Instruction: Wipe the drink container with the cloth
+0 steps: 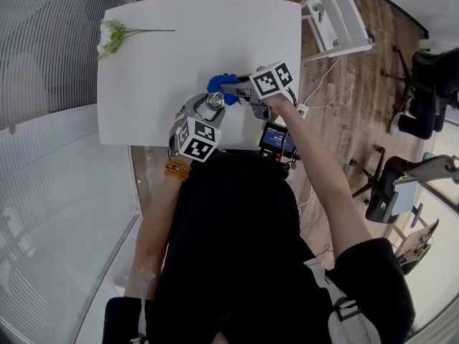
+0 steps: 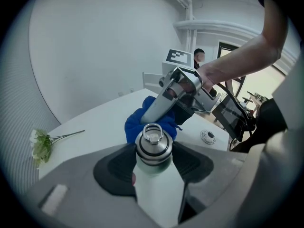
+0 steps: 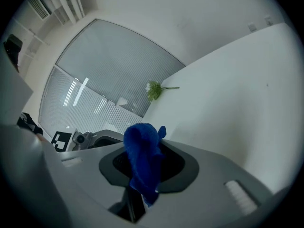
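Observation:
A white drink bottle [image 2: 156, 184] with a steel cap [image 2: 153, 144] sits clamped between the jaws of my left gripper [image 2: 153, 163]. In the head view its cap [image 1: 214, 102] shows near the table's front edge, just ahead of the left gripper [image 1: 204, 117]. My right gripper [image 3: 142, 167] is shut on a blue cloth [image 3: 142, 158] that stands up from its jaws. From the left gripper view the blue cloth [image 2: 149, 122] lies right behind the bottle's cap, with the right gripper [image 2: 164, 108] reaching in from the upper right. The cloth [image 1: 221, 83] looks to be touching the cap.
The white table [image 1: 186, 41] carries a sprig of white flowers [image 1: 111, 38] at its far left corner. A small round object [image 2: 207, 137] lies on the table to the right. A white chair [image 1: 337, 16] and a small screen [image 1: 276, 138] stand off the table's right side.

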A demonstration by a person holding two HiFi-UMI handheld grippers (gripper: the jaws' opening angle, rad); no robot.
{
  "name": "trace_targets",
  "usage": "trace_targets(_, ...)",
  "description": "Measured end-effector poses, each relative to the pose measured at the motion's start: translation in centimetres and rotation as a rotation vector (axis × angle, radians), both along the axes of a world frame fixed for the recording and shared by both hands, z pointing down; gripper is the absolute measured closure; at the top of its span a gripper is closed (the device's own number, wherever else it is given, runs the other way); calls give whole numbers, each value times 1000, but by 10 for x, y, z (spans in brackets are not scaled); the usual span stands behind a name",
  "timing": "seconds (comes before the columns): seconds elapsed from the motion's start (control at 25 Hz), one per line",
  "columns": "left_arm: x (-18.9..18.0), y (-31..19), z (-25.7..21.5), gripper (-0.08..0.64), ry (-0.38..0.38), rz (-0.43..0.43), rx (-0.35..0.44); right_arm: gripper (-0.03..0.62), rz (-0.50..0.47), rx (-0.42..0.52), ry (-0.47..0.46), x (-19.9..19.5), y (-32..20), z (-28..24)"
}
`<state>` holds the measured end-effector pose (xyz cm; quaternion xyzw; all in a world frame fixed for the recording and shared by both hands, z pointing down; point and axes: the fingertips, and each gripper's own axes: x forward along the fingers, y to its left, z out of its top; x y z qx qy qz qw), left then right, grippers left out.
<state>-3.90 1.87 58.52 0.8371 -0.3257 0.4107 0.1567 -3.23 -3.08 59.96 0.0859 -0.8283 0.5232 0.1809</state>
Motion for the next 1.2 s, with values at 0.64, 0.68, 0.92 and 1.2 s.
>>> trace_targets(0.64,1,2,4,302,-20,9,7,479,52,-73,32,1,-9,27)
trace_targets(0.68,0,2,4,302,-21,8,7,479,56,-77,43,1,-10,31)
trace_targets(0.92,1,0,4,298,-23,9,7,483,62,-94,173,11,-9,69)
trace_targets(1.2,2,2,13,287,-7,3,-45,483,20,43,415,20,-2,92)
